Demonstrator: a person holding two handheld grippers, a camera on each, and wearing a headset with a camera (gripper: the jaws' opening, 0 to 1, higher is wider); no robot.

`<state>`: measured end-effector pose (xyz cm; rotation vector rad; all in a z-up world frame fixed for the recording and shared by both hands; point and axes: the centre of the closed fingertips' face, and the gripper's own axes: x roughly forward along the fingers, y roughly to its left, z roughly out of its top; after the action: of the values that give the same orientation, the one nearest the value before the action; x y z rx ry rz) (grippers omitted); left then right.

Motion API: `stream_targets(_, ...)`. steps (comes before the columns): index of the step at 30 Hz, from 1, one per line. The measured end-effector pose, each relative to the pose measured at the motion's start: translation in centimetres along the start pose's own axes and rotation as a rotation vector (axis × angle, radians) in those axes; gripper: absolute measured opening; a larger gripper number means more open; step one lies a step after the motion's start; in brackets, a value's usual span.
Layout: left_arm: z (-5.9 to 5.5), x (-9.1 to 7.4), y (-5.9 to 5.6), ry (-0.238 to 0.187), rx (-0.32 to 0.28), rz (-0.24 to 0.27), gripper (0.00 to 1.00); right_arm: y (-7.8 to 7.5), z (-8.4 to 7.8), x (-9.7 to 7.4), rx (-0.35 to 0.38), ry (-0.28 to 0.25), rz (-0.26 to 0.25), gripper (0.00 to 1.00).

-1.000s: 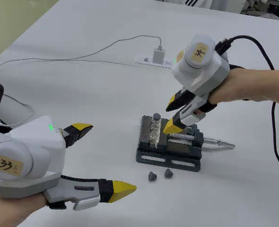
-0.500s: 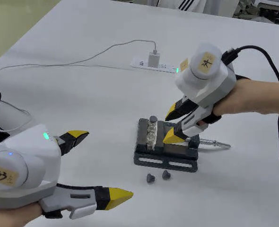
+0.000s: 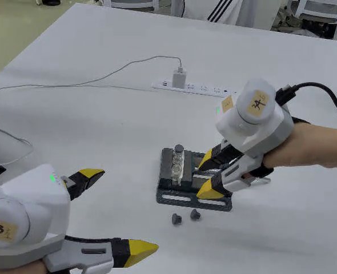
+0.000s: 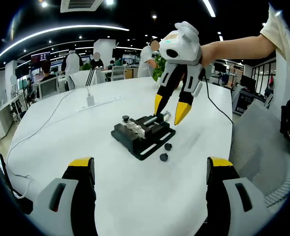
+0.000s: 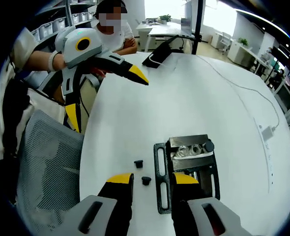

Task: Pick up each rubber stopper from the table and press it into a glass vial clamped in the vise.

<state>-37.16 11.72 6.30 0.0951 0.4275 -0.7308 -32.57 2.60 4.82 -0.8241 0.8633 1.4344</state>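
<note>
I am holding the right gripper point(image 3: 206, 178) over the vise point(image 3: 180, 198), jaws released, empty; the left gripper point(image 3: 123, 210) is hovering, jaws released too.

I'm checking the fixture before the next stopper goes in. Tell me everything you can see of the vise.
The vise is small, black and metal-looking, its slotted base flat on the white table. Its jaws clamp a row of clear glass vials, upright; the far-end one carries a dark stopper. The open right gripper hangs over its screw end; contact cannot be told. Two loose stoppers lie near its base, apart from it.
</note>
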Motion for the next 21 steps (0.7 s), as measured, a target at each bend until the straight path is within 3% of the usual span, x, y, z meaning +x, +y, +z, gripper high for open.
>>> stream_targets(8, -0.2, 0.0, -0.4, -0.004, -0.005, -0.005, 0.93, 0.5, -1.4, 1.0, 0.031, 0.02, 0.018, 0.23)
stream_targets(21, -0.6, 0.0, -0.3, -0.009, -0.022, 0.0, 0.93, 0.9, -2.1, 2.1, 0.046, 0.044, 0.033, 0.2)
